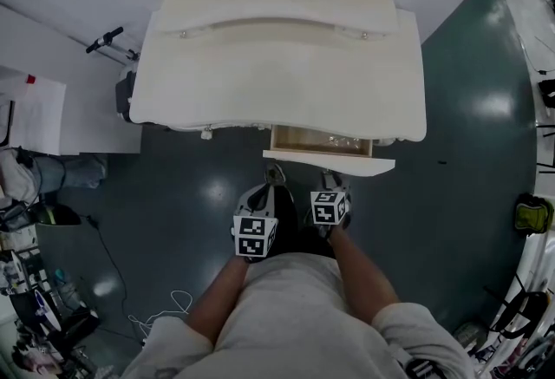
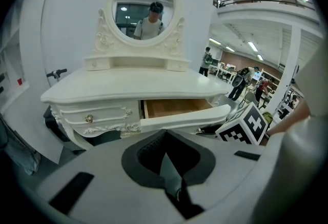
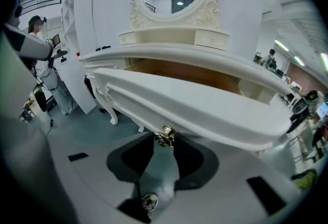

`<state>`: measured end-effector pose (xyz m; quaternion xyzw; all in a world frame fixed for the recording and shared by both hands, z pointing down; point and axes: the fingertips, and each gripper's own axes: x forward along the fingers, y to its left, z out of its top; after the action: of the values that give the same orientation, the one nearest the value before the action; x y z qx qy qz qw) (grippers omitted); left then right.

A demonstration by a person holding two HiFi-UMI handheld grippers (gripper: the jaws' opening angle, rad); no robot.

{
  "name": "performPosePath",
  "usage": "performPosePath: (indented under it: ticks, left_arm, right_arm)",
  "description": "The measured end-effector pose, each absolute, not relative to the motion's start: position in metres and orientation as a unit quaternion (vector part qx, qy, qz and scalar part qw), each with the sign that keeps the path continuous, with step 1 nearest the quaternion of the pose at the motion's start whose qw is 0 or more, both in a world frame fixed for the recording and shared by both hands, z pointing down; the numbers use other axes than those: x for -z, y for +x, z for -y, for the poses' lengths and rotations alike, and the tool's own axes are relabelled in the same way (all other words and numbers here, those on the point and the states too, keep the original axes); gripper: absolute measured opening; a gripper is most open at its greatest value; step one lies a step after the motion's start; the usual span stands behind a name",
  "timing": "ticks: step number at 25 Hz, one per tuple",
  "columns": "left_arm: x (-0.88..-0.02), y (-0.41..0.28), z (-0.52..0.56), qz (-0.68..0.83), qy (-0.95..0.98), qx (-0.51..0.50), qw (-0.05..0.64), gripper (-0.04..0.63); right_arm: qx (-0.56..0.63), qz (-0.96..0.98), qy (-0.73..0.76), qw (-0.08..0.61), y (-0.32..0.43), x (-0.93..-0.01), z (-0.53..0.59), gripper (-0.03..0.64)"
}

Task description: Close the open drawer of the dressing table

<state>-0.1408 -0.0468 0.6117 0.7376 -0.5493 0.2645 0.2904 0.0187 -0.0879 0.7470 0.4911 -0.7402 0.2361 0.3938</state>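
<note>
The white dressing table point(image 1: 277, 65) stands before me with its right-hand drawer point(image 1: 329, 162) pulled out, showing a wooden inside point(image 2: 177, 106). In the right gripper view the drawer's white front point(image 3: 205, 110) fills the middle, and its brass knob point(image 3: 165, 137) sits between the tips of my right gripper point(image 3: 165, 139), whose pads close on it from both sides. My left gripper point(image 2: 165, 135) hangs just left of the drawer and short of its front, jaws together with nothing in them. Both marker cubes, left point(image 1: 254, 236) and right point(image 1: 329, 206), show below the drawer in the head view.
An oval mirror point(image 2: 145, 6) tops the table, and a closed drawer with a knob point(image 2: 89, 118) is on the left. A white board point(image 1: 52, 108) leans at the left, with cables point(image 1: 113, 264) and gear on the dark floor. Bags point(image 1: 532, 214) lie at the right.
</note>
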Motion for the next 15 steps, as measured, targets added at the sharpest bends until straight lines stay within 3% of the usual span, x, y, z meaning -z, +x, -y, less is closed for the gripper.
performPosePath:
  ticks: [15]
  left_arm:
    - [-0.613, -0.143, 0.063, 0.545, 0.739, -0.267, 0.29, 0.006]
  right_arm:
    - [-0.232, 0.738, 0.495, 0.394, 0.017, -0.748, 0.103, 0.13]
